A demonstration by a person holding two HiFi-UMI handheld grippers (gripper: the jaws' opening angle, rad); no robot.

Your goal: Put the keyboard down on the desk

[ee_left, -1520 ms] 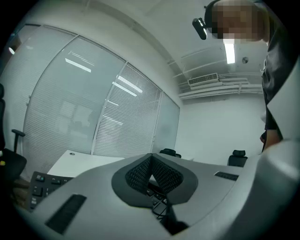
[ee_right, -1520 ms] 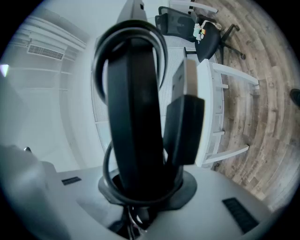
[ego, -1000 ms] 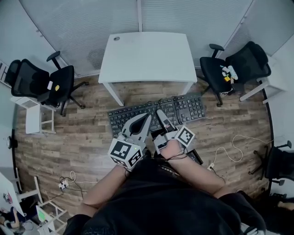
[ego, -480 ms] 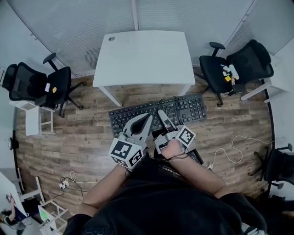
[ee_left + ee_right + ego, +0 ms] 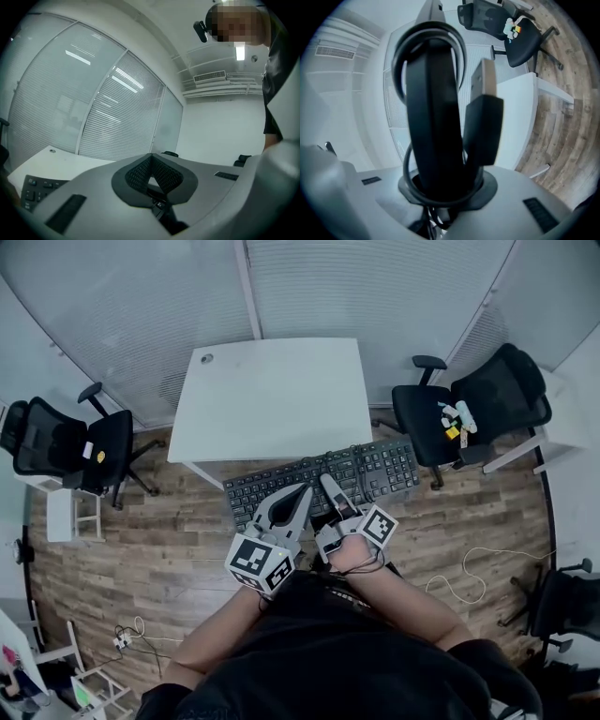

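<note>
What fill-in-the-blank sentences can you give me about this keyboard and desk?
The black keyboard hangs over the ___ floor, not yet on the desk. The desk's colour is ___. A cable looped at the right gripper ends in a ___ plug.
Missing: wooden; white; USB.

Black office chairs (image 5: 497, 381), wood floor (image 5: 141, 540), blinds (image 5: 394, 287)
</note>
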